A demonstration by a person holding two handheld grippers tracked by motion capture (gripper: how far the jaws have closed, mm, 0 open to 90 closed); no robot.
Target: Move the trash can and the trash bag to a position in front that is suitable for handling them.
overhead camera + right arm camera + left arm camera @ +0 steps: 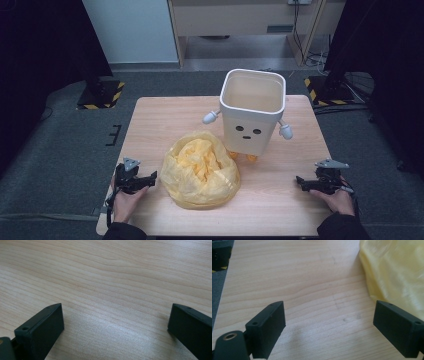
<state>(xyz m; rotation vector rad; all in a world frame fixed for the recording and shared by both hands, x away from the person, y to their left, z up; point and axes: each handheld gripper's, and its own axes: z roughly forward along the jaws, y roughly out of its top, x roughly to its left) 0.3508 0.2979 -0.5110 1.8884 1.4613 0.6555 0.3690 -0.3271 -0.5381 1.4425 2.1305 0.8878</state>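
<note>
A crumpled yellow plastic bag [201,169] lies on the wooden table [150,125], in front of a white bin [252,112] with a face, small arms and orange feet. My left gripper [145,179] rests at the table's front left, just left of the bag, jaws wide apart and empty. In the left gripper view, the yellow bag [394,272] lies at the upper right, close to the right jaw, with my gripper [329,320] open over bare wood. My right gripper [306,183] sits at the front right, open and empty; in its own view the gripper [115,320] faces bare wood.
The bin stands at the table's back right. Dark carpet surrounds the table, with black stands on yellow-striped bases [100,95] at the back left and back right. A wooden cabinet [240,20] stands behind.
</note>
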